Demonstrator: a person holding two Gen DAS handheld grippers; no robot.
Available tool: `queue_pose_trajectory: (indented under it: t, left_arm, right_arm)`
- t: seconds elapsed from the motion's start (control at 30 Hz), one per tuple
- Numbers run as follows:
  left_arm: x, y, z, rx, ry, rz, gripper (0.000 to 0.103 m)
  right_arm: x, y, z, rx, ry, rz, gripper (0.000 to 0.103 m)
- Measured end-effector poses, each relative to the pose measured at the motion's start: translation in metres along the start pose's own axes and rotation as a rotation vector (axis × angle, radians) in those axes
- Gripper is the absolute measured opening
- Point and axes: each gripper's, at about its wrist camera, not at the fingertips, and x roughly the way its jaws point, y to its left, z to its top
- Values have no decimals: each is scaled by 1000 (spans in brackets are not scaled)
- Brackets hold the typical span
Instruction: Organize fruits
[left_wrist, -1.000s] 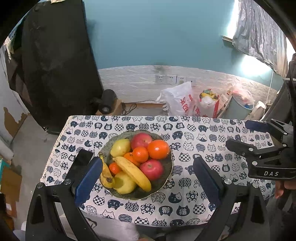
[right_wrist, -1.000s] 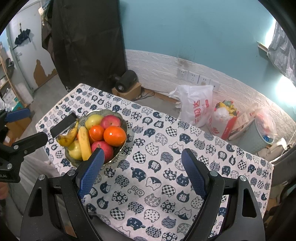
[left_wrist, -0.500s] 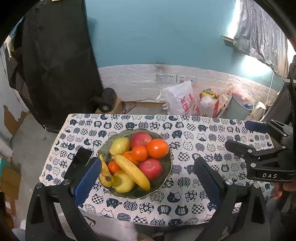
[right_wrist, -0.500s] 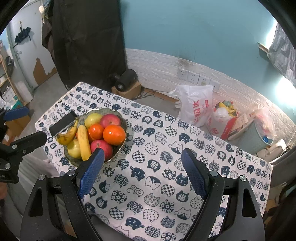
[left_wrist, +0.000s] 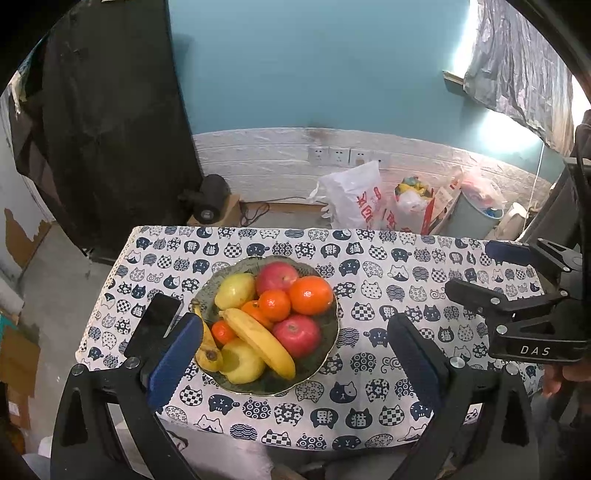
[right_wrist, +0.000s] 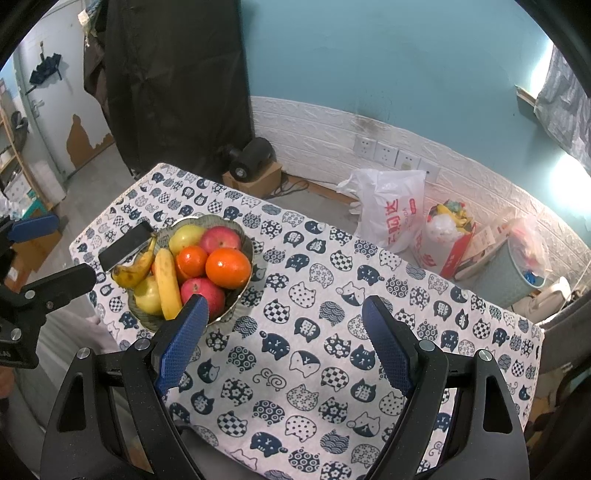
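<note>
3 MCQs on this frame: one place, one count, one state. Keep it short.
1. Where does the phone lie?
A. on the tablecloth left of the bowl
B. inside the bowl
C. on the floor

2. How many red apples are in the bowl?
A. none
B. two
C. five

3. How does the left hand-held gripper stand?
A. shut on a banana
B. shut and empty
C. open and empty

Answers:
1 A: the phone rests flat on the cat-print tablecloth at the bowl's left.
2 B: one red apple at the back, one at the front.
3 C: blue fingers wide apart, nothing between them.
</note>
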Motion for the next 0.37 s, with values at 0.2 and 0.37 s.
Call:
queue_pose_trajectory:
  t: [0.2,0.37]
  left_arm:
    - [0,0,0,0,-2,5,101]
    - [1,2,1,1,3,-7,101]
  right_arm:
    - [0,0,0,1,1,-1,84]
    - [0,0,0,1,1,-1,84]
